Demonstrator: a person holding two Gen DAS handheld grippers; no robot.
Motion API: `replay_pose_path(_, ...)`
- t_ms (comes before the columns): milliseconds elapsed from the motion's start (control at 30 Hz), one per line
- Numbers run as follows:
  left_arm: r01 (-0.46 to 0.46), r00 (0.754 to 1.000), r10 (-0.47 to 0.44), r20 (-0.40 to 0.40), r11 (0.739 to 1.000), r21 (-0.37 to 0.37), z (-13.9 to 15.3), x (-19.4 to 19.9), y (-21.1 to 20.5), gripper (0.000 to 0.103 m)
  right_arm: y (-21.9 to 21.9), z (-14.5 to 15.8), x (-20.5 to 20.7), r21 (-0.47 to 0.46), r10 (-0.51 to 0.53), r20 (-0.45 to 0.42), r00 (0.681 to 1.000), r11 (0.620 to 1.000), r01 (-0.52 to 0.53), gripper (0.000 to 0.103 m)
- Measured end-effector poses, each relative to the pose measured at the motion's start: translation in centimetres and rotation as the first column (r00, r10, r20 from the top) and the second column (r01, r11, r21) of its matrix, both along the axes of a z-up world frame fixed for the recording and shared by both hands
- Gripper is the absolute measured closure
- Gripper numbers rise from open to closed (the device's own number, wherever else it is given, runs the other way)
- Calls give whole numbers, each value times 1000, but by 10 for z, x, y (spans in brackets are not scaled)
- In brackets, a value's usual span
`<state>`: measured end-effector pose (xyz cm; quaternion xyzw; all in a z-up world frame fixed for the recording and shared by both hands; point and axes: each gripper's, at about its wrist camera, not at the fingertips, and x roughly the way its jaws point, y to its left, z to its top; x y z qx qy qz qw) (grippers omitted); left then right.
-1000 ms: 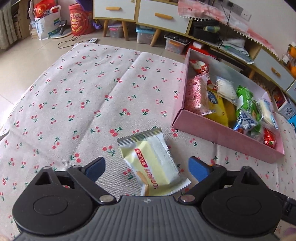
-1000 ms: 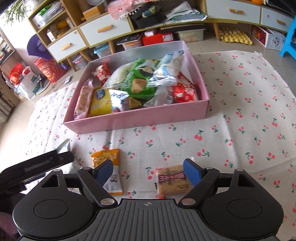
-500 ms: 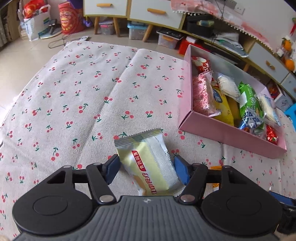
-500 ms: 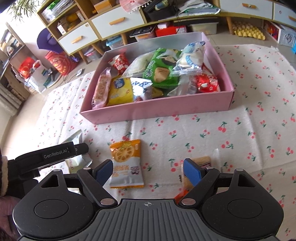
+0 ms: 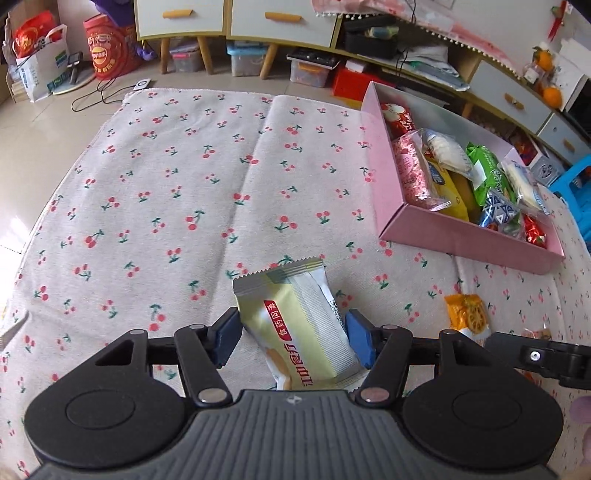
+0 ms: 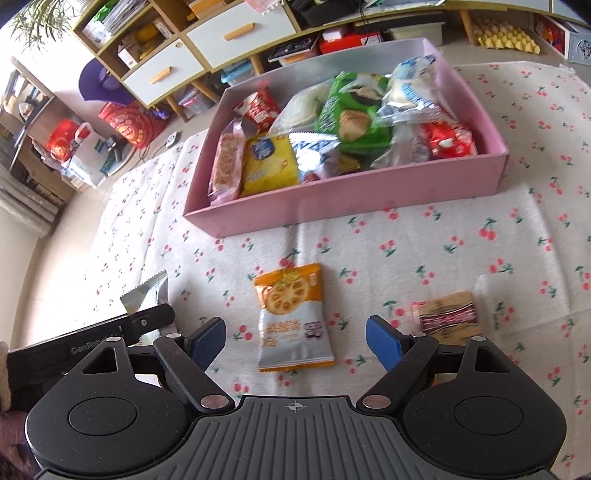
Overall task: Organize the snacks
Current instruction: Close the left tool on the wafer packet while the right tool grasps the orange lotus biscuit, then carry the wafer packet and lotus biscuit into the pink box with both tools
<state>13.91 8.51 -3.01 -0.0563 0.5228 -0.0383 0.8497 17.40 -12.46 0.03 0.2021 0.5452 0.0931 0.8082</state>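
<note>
My left gripper (image 5: 293,338) is shut on a pale yellow snack packet (image 5: 295,325) and holds it above the cherry-print cloth; its corner shows in the right wrist view (image 6: 146,293). The pink box (image 5: 461,236) full of snacks lies ahead to the right. My right gripper (image 6: 295,341) is open, with an orange lotus-root snack packet (image 6: 291,317) lying on the cloth between its fingers. A brown snack packet (image 6: 448,314) lies just right of the right finger. The pink box (image 6: 351,199) sits beyond them.
The cherry-print cloth (image 5: 166,192) covers the floor. Low cabinets with drawers (image 5: 236,14), storage bins and bags stand along the far edge. A blue stool (image 5: 576,184) stands at the far right.
My left gripper closed on the pale yellow packet and lifted it. My right gripper moved left, so the orange packet now lies between its fingers and the brown packet to its right.
</note>
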Motion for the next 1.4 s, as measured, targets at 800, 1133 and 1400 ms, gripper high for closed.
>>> replay_pose_path(800,36,999,-36,3,999,-27,4,-6,11,45,45,-9,0,-252,73,55,996,966,-57,34)
replay_pose_path(1133,36,999,-36,0,999,-21,3,-7,7,45,41,-6,0,-274,93,39,995,958,-79,63)
replay_pose_path(1400,34,999,-34,4,999,-28,4,-7,3,45,15,-3,8,-105,10,-13,1000,994,-12,64)
